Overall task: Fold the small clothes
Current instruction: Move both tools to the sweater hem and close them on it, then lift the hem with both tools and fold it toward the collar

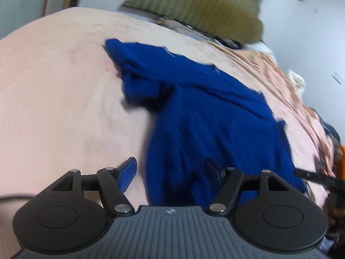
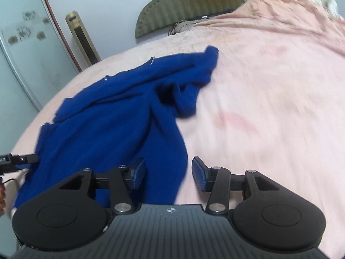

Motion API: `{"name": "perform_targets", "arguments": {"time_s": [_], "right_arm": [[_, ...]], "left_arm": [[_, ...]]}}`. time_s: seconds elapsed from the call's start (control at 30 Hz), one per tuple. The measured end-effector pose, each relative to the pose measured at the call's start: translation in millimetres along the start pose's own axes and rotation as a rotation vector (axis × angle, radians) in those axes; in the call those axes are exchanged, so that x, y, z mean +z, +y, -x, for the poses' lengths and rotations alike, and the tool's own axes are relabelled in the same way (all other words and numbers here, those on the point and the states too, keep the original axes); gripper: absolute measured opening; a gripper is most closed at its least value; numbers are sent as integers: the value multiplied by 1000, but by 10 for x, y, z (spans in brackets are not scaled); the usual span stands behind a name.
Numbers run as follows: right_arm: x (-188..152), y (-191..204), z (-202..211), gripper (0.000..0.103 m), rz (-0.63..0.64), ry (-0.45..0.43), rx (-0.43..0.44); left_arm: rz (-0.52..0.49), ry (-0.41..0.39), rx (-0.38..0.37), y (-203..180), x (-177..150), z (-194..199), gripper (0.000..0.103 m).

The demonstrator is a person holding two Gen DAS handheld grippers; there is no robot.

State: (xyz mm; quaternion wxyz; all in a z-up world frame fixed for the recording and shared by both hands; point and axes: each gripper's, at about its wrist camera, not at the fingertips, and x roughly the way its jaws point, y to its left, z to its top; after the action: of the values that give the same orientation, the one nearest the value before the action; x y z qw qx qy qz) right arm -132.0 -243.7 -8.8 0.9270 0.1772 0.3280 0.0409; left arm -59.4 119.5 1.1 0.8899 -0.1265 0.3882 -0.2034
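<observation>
A blue garment is seen spread, rumpled and not yet folded, across a pink bedspread, with both hand-held grippers poised at its near edge. In the left wrist view, the left gripper is shown at the bottom centre of the frame with its jaws parted and nothing pinched between them; the near hem of the cloth is seen lying in the gap, untouched by either pad. In the right wrist view, the right gripper is likewise held apart at the bottom centre, its left finger set over the blue fabric and its right finger over bare bedspread, so that the garment's right-hand edge is straddled but not gripped. The two tools appear to be placed at opposite near corners so that the hem can be taken up and carried over in one fold. Further up the frame, a bunched sleeve is seen twisted toward the middle of the bed, which may need to be smoothed first. At the top of both frames, an olive padded headboard is shown against a pale wall.
</observation>
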Motion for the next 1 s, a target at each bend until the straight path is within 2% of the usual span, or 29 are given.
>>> {"name": "perform_targets", "arguments": {"time_s": [0.1,0.2,0.23,0.27,0.3,0.33,0.4,0.47,0.57,0.7,0.8,0.87,1.0], "right_arm": [[-162,46,175,54,-14,9,21],[-272,194,247,44,0,15,33],[-271,278,217,37,29,15,21],[-299,331,217,26,65,12,7],[-330,366,233,20,87,5,-11],[-329,397,208,13,86,-1,-18],[-318,378,241,12,54,-13,-3],[-299,391,321,11,52,-36,4],[-236,365,536,11,36,-67,70],[-179,413,914,11,56,-102,177],[-171,492,1238,11,108,-129,257],[-181,542,1431,12,149,-142,292],[-125,570,1537,11,164,-144,318]], "left_arm": [[-45,34,-55,-103,-143,84,68],[-47,63,-102,-208,-187,81,67],[-48,62,-108,-226,-197,76,59],[-49,69,-112,-245,-206,53,32],[-39,80,-101,-253,-217,22,21],[-27,90,-101,-247,-226,9,14],[-14,69,-121,-224,-210,79,13],[-41,9,-141,-242,-198,246,13],[-36,-80,-214,-223,-131,561,12],[-36,-148,-276,-219,-45,984,12],[-68,-168,-300,-231,-49,1268,12],[-71,-159,-294,-214,-47,1341,9],[17,-144,-299,-77,37,1264,9]]}}
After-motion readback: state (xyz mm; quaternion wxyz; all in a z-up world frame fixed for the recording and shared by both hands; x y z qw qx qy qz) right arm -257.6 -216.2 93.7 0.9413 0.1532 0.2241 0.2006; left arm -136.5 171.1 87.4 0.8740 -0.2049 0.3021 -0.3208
